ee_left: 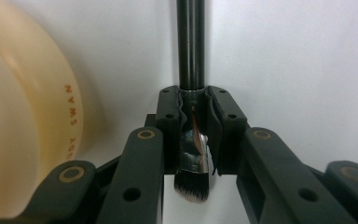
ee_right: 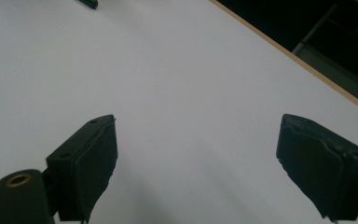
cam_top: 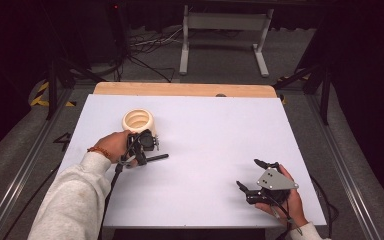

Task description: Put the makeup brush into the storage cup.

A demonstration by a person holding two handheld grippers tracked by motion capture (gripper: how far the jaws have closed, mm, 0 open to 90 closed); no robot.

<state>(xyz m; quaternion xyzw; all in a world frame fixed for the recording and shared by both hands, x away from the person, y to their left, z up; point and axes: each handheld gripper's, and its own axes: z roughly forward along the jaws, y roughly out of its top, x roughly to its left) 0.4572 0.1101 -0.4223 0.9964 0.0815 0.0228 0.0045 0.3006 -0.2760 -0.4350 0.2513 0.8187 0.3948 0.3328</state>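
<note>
My left gripper point(cam_top: 140, 158) point(ee_left: 193, 109) is shut on a black makeup brush point(ee_left: 189, 46) at its silver ferrule. The dark bristles point(ee_left: 192, 186) point back toward the camera, and the long handle point(cam_top: 156, 158) runs forward, low over the white table point(cam_top: 205, 125). A cream ribbed cup point(cam_top: 138, 121) point(ee_left: 28, 116) with orange lettering stands upright close beside this gripper. My right gripper point(cam_top: 248, 173) point(ee_right: 196, 154) is open near the front right of the table. Nothing lies between its pads point(ee_right: 95, 154).
The white sheet ends at a wooden strip point(cam_top: 185, 89) along the far edge. A white metal stand point(cam_top: 225, 30) and cables lie on the floor beyond it. A dark tip point(ee_right: 87, 3) shows at the top of the right gripper view.
</note>
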